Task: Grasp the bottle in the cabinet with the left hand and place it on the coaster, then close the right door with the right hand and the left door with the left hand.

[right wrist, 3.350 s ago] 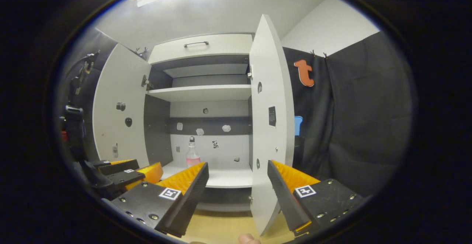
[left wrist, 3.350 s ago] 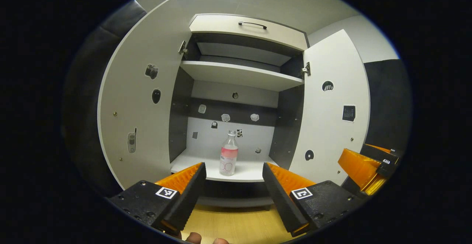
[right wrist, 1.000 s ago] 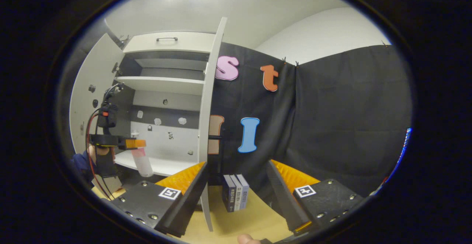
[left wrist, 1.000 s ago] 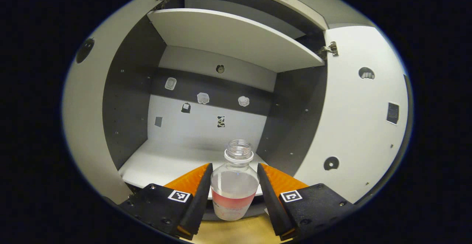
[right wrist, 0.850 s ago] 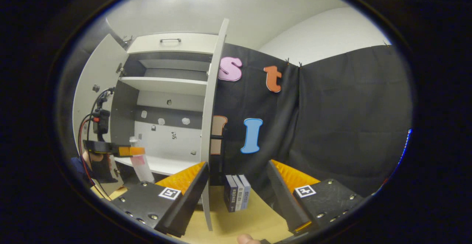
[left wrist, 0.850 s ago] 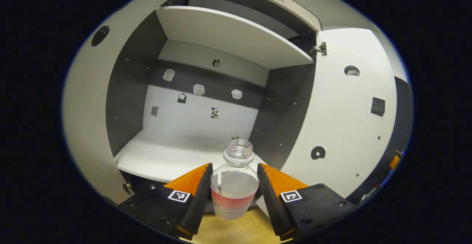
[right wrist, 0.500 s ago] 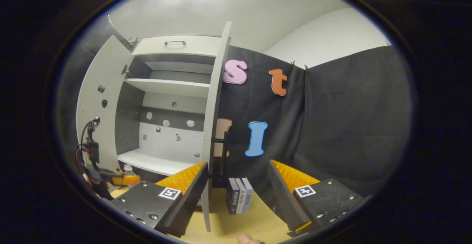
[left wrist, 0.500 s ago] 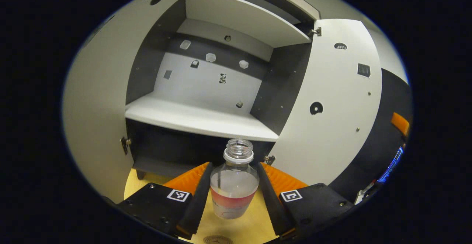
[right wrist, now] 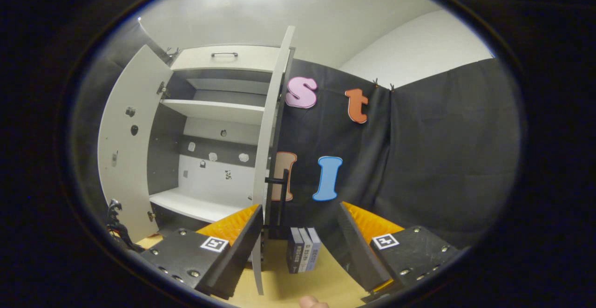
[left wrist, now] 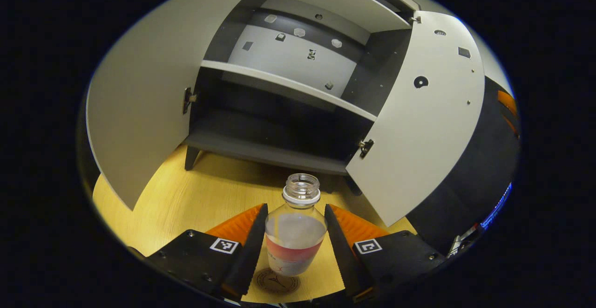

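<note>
Your left gripper (left wrist: 294,247) clamps the bottle (left wrist: 294,238), out of the cabinet (left wrist: 279,89), above the coaster (left wrist: 275,281) | set-down pending | right gripper (right wrist: 298,238) spread, empty | right door (right wrist: 270,159), left door (left wrist: 139,112) unclosed

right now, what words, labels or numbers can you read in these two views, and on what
No text reads clearly.
label on the bottle: too blurred to read
print on the coaster: too small to read
spines of the three books: too small to read
</note>
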`<state>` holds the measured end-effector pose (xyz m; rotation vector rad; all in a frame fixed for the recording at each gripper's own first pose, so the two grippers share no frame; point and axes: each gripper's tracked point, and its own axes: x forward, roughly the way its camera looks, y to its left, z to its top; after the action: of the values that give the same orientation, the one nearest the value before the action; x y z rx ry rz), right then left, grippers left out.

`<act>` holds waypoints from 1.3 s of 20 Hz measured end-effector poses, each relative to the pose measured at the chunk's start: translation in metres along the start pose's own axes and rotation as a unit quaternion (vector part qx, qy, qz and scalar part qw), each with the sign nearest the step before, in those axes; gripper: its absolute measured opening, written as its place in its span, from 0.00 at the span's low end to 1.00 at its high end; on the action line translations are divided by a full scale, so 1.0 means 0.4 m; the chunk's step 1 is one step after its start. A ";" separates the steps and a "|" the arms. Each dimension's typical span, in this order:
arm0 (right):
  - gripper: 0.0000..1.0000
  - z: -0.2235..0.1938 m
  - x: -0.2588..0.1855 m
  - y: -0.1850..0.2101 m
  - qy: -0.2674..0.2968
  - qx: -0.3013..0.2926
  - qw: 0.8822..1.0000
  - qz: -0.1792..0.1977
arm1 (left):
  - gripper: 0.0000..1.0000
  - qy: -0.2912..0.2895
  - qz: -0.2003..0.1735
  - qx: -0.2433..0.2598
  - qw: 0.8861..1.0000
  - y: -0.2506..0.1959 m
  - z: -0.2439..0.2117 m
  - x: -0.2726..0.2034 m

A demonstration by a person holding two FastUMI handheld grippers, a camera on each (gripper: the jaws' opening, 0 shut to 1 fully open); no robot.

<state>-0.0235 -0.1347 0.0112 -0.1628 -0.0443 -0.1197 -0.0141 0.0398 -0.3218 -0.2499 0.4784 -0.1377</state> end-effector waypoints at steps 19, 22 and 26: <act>0.96 -0.023 -0.006 -0.007 0.010 -0.013 1.000 0.012 | 0.79 0.013 0.043 0.034 0.998 0.022 -0.176 -0.019; 0.96 -0.027 -0.005 0.001 0.013 -0.012 1.000 0.018 | 0.80 0.022 0.043 0.049 0.998 0.021 -0.178 -0.027; 0.96 -0.032 -0.004 0.014 0.014 -0.014 0.999 0.025 | 0.80 0.035 0.048 0.057 0.997 0.025 -0.180 -0.028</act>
<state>-0.0238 -0.1312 -0.0024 -0.1910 -0.0111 -0.0718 -0.0570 0.0365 -0.3815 -0.1102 0.5500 -0.0794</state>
